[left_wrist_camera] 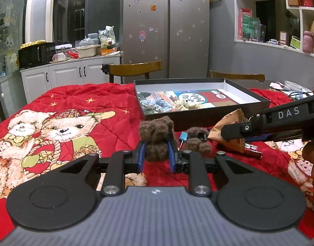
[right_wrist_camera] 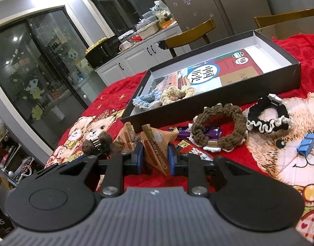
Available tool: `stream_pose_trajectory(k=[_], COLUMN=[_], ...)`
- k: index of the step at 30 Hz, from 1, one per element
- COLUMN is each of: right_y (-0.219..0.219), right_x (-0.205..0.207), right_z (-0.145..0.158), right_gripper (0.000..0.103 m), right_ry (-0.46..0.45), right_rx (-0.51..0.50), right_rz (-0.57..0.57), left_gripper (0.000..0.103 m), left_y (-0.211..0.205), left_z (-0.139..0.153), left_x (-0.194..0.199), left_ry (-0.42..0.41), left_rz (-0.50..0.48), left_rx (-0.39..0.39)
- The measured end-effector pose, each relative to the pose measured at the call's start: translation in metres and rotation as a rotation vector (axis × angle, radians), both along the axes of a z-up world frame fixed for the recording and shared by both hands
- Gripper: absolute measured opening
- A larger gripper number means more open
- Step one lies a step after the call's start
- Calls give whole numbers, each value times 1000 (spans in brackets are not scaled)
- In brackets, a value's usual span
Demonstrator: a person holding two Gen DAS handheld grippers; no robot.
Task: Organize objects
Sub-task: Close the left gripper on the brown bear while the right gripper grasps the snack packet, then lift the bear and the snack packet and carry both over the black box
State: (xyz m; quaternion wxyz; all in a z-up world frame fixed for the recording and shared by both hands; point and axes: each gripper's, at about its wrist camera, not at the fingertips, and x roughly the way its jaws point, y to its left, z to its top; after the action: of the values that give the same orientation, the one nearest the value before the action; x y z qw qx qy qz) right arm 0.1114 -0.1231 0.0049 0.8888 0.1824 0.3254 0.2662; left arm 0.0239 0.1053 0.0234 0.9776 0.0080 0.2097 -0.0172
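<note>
Beyond both tongs, on the red quilt (left_wrist_camera: 79, 96), lies the black box (left_wrist_camera: 200, 110), open on top; it already holds a book and some crocheted scrunchies (right_wrist_camera: 157, 98) in its near corner. I judge this box to be the place where the loose things must go.

Between the right tongs and the box lie a brown scrunchie (right_wrist_camera: 218, 127) and, further right, a black one (right_wrist_camera: 267, 121); a blue clip (right_wrist_camera: 306, 145) lies well to the right.

Both pairs of tongs are loaded. The right tongs (right_wrist_camera: 156, 155) pinch a snack packet (right_wrist_camera: 157, 149) between the blue pads, standing on edge. The left tongs (left_wrist_camera: 157, 153) pinch a brown fuzzy clip (left_wrist_camera: 156, 137); a second one (left_wrist_camera: 198, 141) lies just to the right of them.

So the step in hand seems to be the carrying. Each item must next go forward over the near wall of the box, and only there should the jaws spread.
</note>
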Motion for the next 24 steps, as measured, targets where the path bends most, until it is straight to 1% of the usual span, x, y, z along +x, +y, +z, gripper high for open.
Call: stream_pose_trajectory(k=[7, 13, 16, 19, 24], right_y=[-4, -7, -8, -9, -14], right_x=[-3, -6, -5, -3, -1], right_z=[6, 17, 24, 32, 48], right_gripper=[28, 28, 28, 28, 28], right_ry=[-26, -58, -62, -64, -89], right_rx=[27, 54, 69, 87, 98], right_rz=[7, 5, 7, 11, 6], left_gripper=[27, 27, 27, 27, 27], left_y=[2, 7, 6, 2, -4], left_z=[3, 11, 19, 30, 50], left_x=[-3, -4, -7, -12, -14], left_ry=[-16, -38, -62, -103, -143], left_rz=[8, 40, 43, 51, 57], left_rx=[-9, -23, -35, -30, -54])
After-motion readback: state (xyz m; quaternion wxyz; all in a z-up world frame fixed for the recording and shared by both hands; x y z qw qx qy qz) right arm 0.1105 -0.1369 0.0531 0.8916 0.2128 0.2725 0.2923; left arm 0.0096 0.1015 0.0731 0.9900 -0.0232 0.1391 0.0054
